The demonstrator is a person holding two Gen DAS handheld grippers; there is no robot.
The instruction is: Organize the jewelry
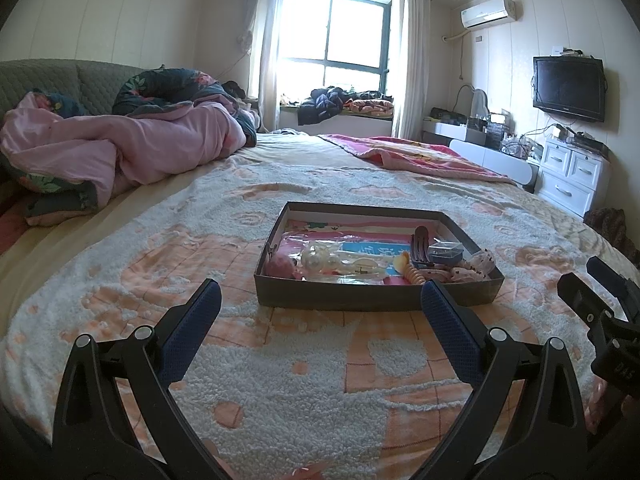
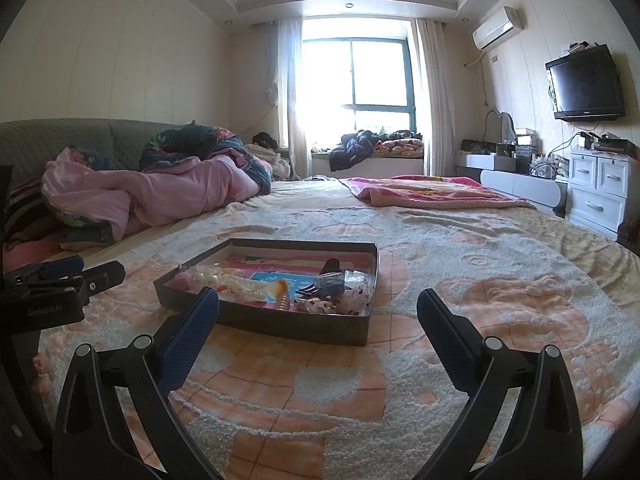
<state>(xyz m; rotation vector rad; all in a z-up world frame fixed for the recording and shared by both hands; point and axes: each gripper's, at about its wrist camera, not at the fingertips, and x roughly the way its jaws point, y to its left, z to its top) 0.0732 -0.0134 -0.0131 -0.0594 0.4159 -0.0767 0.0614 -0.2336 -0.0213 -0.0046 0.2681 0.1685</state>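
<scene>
A shallow dark cardboard box (image 1: 372, 300) sits on the bed ahead of me; it also shows in the right wrist view (image 2: 280, 326). It holds a clear packet of pearl jewelry (image 1: 332, 262), an orange spiral hair tie (image 1: 414, 274), a brown hair clip (image 1: 420, 242), a small clear case (image 1: 445, 252) and pink patterned pieces (image 1: 474, 266). My left gripper (image 1: 322, 296) is open and empty, just short of the box's near wall. My right gripper (image 2: 318, 304) is open and empty, near the box's right front corner.
The bed has a white and peach fuzzy blanket (image 1: 280, 392). A crumpled pink quilt (image 1: 120, 148) lies far left, a pink blanket (image 1: 412, 156) far right. White drawers (image 1: 572, 176) and a wall TV (image 1: 568, 88) stand to the right.
</scene>
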